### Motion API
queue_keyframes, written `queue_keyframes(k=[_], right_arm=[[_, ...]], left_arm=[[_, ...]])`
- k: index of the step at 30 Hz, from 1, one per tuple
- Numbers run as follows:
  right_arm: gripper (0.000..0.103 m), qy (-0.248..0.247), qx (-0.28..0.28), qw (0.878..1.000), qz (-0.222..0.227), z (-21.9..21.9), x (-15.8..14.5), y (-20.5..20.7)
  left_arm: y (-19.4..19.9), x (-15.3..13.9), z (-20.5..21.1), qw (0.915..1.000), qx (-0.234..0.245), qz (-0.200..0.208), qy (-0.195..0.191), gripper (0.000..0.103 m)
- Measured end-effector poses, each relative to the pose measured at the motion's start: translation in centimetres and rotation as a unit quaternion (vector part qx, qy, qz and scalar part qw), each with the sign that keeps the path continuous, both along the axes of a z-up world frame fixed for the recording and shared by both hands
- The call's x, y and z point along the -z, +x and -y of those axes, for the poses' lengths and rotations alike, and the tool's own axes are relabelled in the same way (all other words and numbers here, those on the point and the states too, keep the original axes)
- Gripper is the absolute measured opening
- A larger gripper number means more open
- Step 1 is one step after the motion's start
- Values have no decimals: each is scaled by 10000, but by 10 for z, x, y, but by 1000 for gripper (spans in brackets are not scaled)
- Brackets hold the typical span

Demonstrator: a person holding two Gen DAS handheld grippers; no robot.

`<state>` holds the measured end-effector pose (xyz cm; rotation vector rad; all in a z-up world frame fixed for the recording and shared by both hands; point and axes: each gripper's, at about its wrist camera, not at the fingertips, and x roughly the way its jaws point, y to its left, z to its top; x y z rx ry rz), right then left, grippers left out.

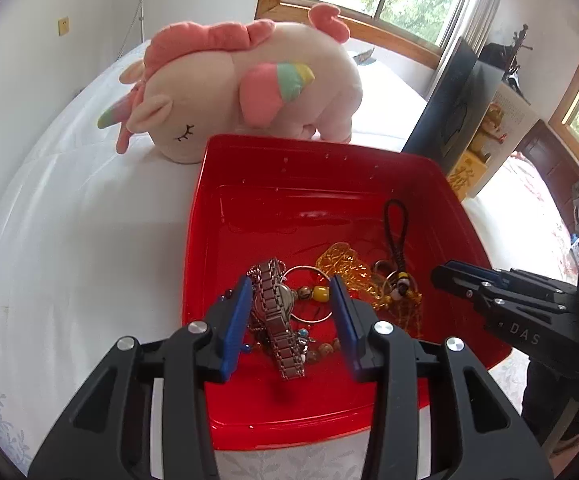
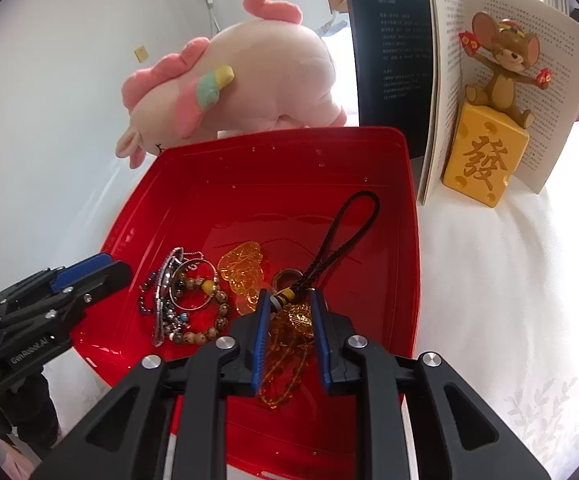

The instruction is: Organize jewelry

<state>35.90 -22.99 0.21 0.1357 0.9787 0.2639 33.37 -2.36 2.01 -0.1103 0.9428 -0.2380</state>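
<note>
**Two grippers over the red tray**

The left gripper point(image 1: 291, 304) hangs above the red tray point(image 1: 249, 168), jaws spread around a metal watch point(image 1: 277, 312) and bead bracelet point(image 2: 205, 312). To the right lie gold chains point(image 2: 289, 344), framed by the right gripper point(image 2: 289, 312), jaws parted, touching nothing visibly. A black cord charm point(image 2: 341, 236) lies beyond.

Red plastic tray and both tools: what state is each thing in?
Red plastic tray: open-topped, jewelry inside.
Silver metal watch: lying in tray, ungripped.
Left tool: open over watch.
Right tool: open over gold bead strand.
Book: standing open.
</note>
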Motion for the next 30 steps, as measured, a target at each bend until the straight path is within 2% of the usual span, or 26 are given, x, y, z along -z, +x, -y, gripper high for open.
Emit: queue_keyframes(k=[5, 8, 9, 13, 16, 22, 30], right_arm=[[23, 32, 28, 9999, 106, 2, -9, -10], [39, 7, 90, 9996, 251, 3, -17, -18], [47, -7, 107, 9995, 286, 4, -19, -20], [72, -80, 171, 9986, 484, 5, -29, -33], [83, -153, 228, 9978, 605, 6, -35, -43], [95, -188, 315, 9970, 686, 10, -41, -60], [99, -396, 525, 9960, 603, 12, -41, -80]], left_arm=[[-8, -11, -4, 9999, -71, 127, 18, 48], [-16, -19, -5, 9996, -100, 247, 23, 57], [-19, -21, -5, 9996, -102, 274, 8, 59], [-31, -29, -9, 9988, -182, 447, -4, 77], [-40, -35, -11, 9982, -215, 567, 16, 85], [-59, -44, -14, 9970, -252, 724, 122, 95], [-83, -46, -26, 9956, -497, 752, 253, 98]])
